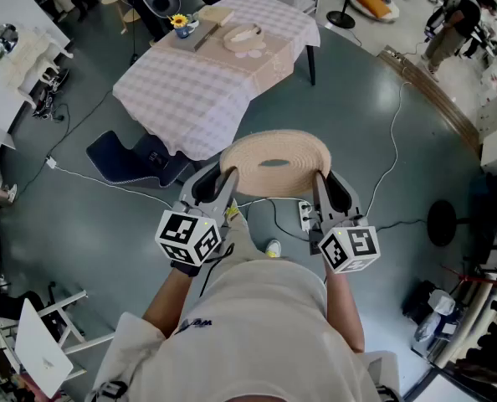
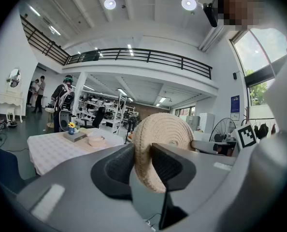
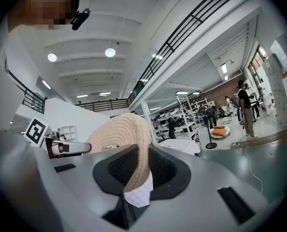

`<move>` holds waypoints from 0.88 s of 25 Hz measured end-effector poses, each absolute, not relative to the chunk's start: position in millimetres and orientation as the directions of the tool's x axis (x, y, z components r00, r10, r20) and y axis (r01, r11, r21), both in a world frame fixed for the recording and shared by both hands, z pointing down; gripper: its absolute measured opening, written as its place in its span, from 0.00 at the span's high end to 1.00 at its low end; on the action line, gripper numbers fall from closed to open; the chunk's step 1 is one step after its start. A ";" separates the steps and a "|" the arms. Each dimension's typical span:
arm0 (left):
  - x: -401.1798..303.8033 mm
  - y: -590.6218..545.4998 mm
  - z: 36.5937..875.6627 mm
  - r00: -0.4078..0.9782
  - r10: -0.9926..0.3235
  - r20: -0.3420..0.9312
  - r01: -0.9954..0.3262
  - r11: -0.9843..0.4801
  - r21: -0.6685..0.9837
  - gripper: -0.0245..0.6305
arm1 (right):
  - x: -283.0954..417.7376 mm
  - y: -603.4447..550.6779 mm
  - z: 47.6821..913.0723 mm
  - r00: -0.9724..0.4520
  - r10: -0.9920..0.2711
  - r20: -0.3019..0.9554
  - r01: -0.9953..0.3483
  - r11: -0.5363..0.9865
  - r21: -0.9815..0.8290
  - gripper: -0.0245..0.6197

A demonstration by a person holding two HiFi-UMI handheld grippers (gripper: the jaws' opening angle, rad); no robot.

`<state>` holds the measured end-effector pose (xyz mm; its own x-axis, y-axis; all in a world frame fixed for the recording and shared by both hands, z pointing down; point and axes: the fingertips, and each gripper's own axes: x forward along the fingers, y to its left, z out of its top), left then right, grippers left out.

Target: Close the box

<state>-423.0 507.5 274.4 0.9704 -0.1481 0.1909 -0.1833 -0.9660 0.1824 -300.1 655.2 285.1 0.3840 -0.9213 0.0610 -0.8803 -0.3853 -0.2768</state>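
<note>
A round woven lid [image 1: 274, 162] hangs level in the air in front of me, held by its two sides. My left gripper [image 1: 228, 181] is shut on its left rim, my right gripper [image 1: 321, 184] on its right rim. In the left gripper view the lid [image 2: 163, 132] stands edge-on, pinched between the pads of the left gripper [image 2: 142, 161]. The right gripper view shows the same lid [image 3: 119, 132] clamped in the right gripper [image 3: 142, 166]. The matching round woven box [image 1: 243, 36] lies open on the checked table [image 1: 207, 90] ahead, also visible as the box [image 2: 96, 140] in the left gripper view.
A small pot of yellow flowers [image 1: 180, 23] and a flat board stand beside the box. On the floor between me and the table lie a dark blue seat [image 1: 135, 159], a power strip [image 1: 305, 216] and cables. A person [image 1: 449, 23] stands far right.
</note>
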 end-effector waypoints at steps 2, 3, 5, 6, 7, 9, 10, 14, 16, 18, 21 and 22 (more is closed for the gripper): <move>-422.5 506.2 273.4 0.970 -0.147 0.193 -0.184 -0.965 0.186 0.78 | -299.4 653.8 283.9 0.385 -0.921 0.064 -0.879 -0.387 -0.280 0.85; -422.1 505.5 273.3 0.970 -0.148 0.195 -0.185 -0.964 0.189 0.78 | -298.9 653.0 283.3 0.383 -0.921 0.066 -0.879 -0.386 -0.281 0.85; -421.4 503.9 274.4 0.968 -0.149 0.202 -0.189 -0.962 0.195 0.78 | -298.7 651.6 282.4 0.372 -0.926 0.072 -0.882 -0.376 -0.283 0.85; -421.6 503.1 275.3 0.967 -0.149 0.207 -0.190 -0.962 0.194 0.78 | -299.9 651.0 282.5 0.360 -0.930 0.079 -0.886 -0.367 -0.283 0.85; -422.5 502.5 276.0 0.966 -0.149 0.212 -0.190 -0.963 0.189 0.78 | -302.0 650.3 283.2 0.346 -0.934 0.089 -0.891 -0.357 -0.280 0.85; -425.1 502.7 276.2 0.965 -0.146 0.220 -0.187 -0.966 0.178 0.78 | -306.4 649.6 284.6 0.328 -0.939 0.108 -0.902 -0.345 -0.258 0.85; -426.1 503.6 276.0 0.964 -0.144 0.221 -0.184 -0.967 0.174 0.78 | -307.0 650.1 284.5 0.327 -0.938 0.113 -0.906 -0.345 -0.246 0.84; -423.7 508.8 276.7 0.963 -0.149 0.224 -0.190 -0.966 0.174 0.78 | -303.4 656.3 285.1 0.343 -0.931 0.122 -0.903 -0.363 -0.231 0.84; -421.9 509.9 276.1 0.961 -0.156 0.228 -0.196 -0.966 0.166 0.78 | -303.0 657.7 286.9 0.337 -0.931 0.140 -0.903 -0.362 -0.232 0.84; -420.0 510.0 275.3 0.959 -0.158 0.237 -0.198 -0.968 0.153 0.78 | -302.8 657.9 288.6 0.322 -0.933 0.163 -0.907 -0.353 -0.231 0.84; -416.3 513.2 278.1 0.957 -0.148 0.251 -0.189 -0.971 0.148 0.78 | -301.4 661.9 292.8 0.310 -0.932 0.190 -0.911 -0.348 -0.221 0.84; -415.7 514.3 279.1 0.956 -0.146 0.253 -0.187 -0.971 0.147 0.78 | -301.3 663.2 294.3 0.309 -0.931 0.195 -0.911 -0.348 -0.220 0.84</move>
